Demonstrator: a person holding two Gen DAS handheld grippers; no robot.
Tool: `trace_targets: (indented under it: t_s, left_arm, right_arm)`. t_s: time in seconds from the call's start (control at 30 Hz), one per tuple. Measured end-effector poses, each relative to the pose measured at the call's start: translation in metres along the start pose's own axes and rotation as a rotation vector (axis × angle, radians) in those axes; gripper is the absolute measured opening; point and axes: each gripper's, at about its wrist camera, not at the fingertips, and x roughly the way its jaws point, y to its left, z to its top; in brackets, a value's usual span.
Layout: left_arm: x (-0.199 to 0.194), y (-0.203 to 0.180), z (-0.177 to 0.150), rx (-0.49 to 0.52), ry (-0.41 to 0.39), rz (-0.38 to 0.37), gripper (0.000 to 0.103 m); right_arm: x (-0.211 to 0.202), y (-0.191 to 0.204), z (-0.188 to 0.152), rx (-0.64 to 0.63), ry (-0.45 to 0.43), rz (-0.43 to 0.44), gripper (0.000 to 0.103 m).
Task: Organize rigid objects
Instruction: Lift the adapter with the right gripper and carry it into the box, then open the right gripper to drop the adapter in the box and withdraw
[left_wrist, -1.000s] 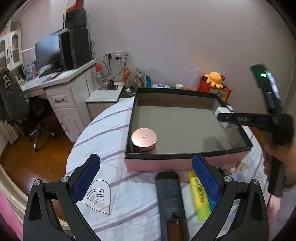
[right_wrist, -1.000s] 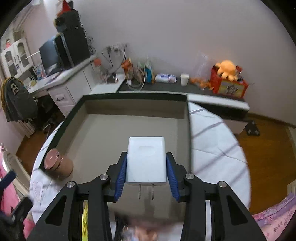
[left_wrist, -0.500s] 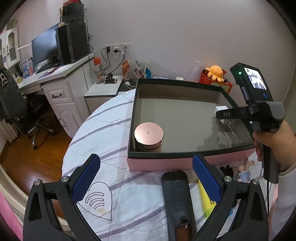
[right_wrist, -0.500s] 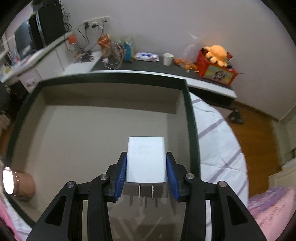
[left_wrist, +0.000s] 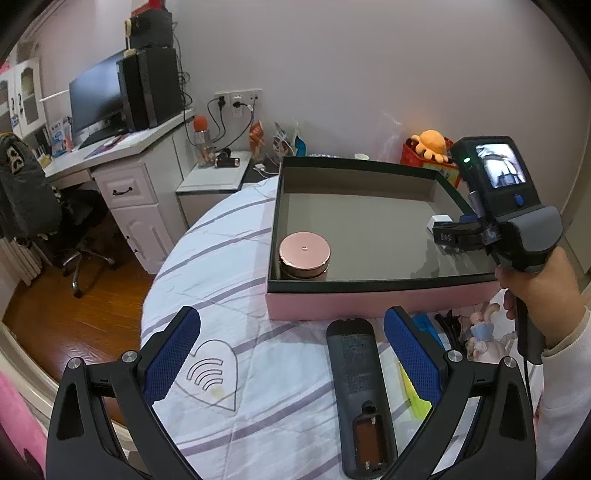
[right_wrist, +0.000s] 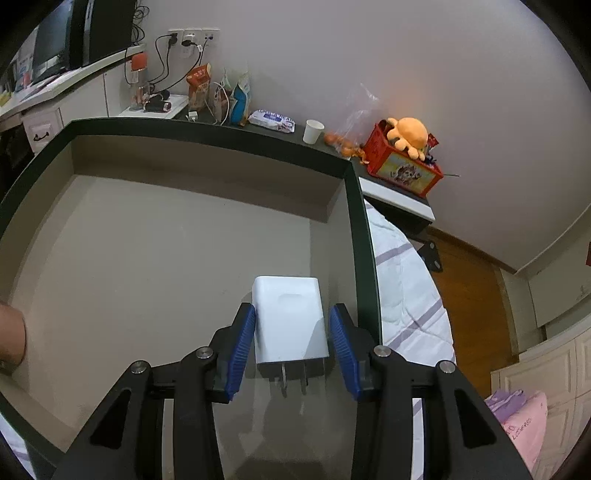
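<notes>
Since a second ago, the right gripper (right_wrist: 291, 341) has tipped down into the box (left_wrist: 376, 291), and the white charger (right_wrist: 290, 319) it carried now sits low by the box's right wall, prongs pointing back toward the camera. Its jaws have just been opening: the left blue pad looks to touch the charger's side, while a narrow gap shows between the right pad and the charger, so the grip looks slack, with the charger between the fingers. Whether the charger rests fully on the box floor cannot be told.

That box is a shallow, dark-rimmed tray with pink outer walls and a grey inside, standing on a round table under a white cloth with lilac stripes (left_wrist: 221, 266). Inside it, in the near left corner, stands a round tin with a rose-gold lid (left_wrist: 304, 254); the charger (left_wrist: 439, 221) lies at the far right side, well apart from the tin.

Outside the box, the left gripper (left_wrist: 291, 354) hovers with its jaws wide and nothing between the pads. A dark remote control (left_wrist: 358, 398) lies on the cloth just before it, battery bay open, beside a yellow highlighter (left_wrist: 415, 395). A person's hand (left_wrist: 535, 291) holds the right gripper's handle.
</notes>
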Motion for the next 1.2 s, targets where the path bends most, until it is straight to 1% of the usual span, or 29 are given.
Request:
trace_targets:
  t_s: [0.03, 0.07, 0.1, 0.13, 0.17, 0.2, 0.27, 0.3, 0.37, 0.4, 0.53, 0.57, 0.63, 0.77, 0.87, 0.93, 1.2]
  left_arm:
    - [-0.003, 0.0, -0.001, 0.001, 0.0, 0.006, 0.101]
    - [-0.005, 0.002, -0.003, 0.001, 0.0, 0.01, 0.101]
    - [-0.008, 0.003, -0.004, -0.001, -0.002, 0.014, 0.101]
    - [-0.011, 0.004, -0.005, -0.006, -0.003, 0.016, 0.101]
    - [-0.013, 0.004, -0.006, -0.008, -0.004, 0.018, 0.101]
    - [-0.016, 0.004, -0.007, -0.01, -0.008, 0.021, 0.101]
    - [-0.023, 0.002, -0.008, -0.012, -0.017, 0.023, 0.101]
    - [-0.026, -0.001, -0.01, -0.01, -0.02, 0.021, 0.101]
    - [-0.031, -0.005, -0.011, -0.009, -0.022, 0.017, 0.101]
    - [-0.034, -0.008, -0.013, -0.008, -0.026, 0.013, 0.101]
    - [-0.048, -0.02, -0.02, -0.012, -0.035, -0.016, 0.102]
    - [-0.052, -0.023, -0.021, -0.01, -0.038, -0.011, 0.102]
    - [-0.059, -0.028, -0.024, -0.008, -0.052, 0.002, 0.102]
    - [-0.075, -0.042, -0.028, 0.007, -0.067, 0.015, 0.103]
    - [-0.082, -0.052, -0.03, 0.033, -0.075, 0.016, 0.103]
    - [-0.085, -0.057, -0.031, 0.049, -0.076, 0.024, 0.103]
    - [-0.088, -0.057, -0.037, 0.049, -0.065, 0.067, 0.103]
  right_arm:
    - [-0.004, -0.001, -0.001, 0.015, -0.016, 0.016, 0.044]
    - [-0.01, -0.007, -0.002, 0.042, -0.049, 0.042, 0.046]
    - [-0.019, -0.013, -0.004, 0.073, -0.085, 0.058, 0.054]
    - [-0.03, -0.022, -0.007, 0.107, -0.118, 0.089, 0.055]
    - [-0.038, -0.028, -0.009, 0.131, -0.139, 0.126, 0.062]
    - [-0.048, -0.035, -0.013, 0.151, -0.159, 0.146, 0.07]
    - [-0.068, -0.047, -0.025, 0.162, -0.196, 0.163, 0.075]
    - [-0.082, -0.055, -0.035, 0.172, -0.225, 0.198, 0.075]
    - [-0.098, -0.065, -0.051, 0.183, -0.248, 0.264, 0.076]
    - [-0.109, -0.07, -0.064, 0.183, -0.267, 0.3, 0.079]
    - [-0.13, -0.071, -0.103, 0.142, -0.286, 0.355, 0.08]
    - [-0.134, -0.071, -0.113, 0.135, -0.284, 0.37, 0.08]
    - [-0.141, -0.071, -0.129, 0.118, -0.29, 0.378, 0.081]
    - [-0.148, -0.065, -0.155, 0.079, -0.28, 0.346, 0.081]
    - [-0.149, -0.066, -0.17, 0.084, -0.263, 0.368, 0.081]
    - [-0.148, -0.069, -0.176, 0.086, -0.253, 0.381, 0.081]
    - [-0.144, -0.08, -0.195, 0.126, -0.247, 0.405, 0.081]
